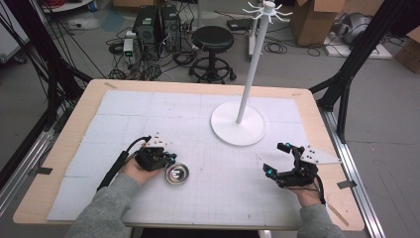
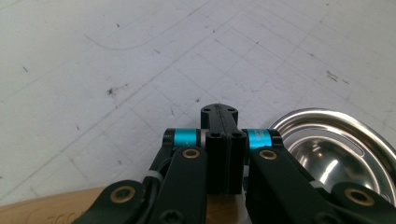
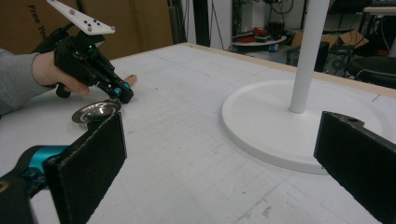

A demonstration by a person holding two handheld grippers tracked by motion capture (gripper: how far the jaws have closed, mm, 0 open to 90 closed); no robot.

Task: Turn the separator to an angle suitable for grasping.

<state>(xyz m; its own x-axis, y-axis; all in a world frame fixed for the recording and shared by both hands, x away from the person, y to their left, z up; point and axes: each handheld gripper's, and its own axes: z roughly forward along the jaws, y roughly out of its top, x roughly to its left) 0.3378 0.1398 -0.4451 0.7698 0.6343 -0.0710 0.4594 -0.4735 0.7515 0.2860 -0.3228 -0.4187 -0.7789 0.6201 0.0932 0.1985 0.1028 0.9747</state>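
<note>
Small steel dish [image 1: 177, 173] sits on the white mat [image 1: 198, 124] near my front edge, just beside my left gripper [image 1: 171, 158] and slightly right of its tips. Left jaws are fully closed, nothing between them. My right gripper [image 1: 278, 157] stands wide open and empty, well apart from the dish, near the white stand [image 1: 238, 130].

Handling guess: thin polished metal, light, rigid, not fragile, but slick; it will likely skate on the mat if nudged. Best hold is the flat rolled rim, one pad above and one below; the bowl is too curved and smooth to pinch.

Writing: a brown box [image 3: 28, 21] behind reads "Free", the rest cut off. No legible marking on the dish.
</note>
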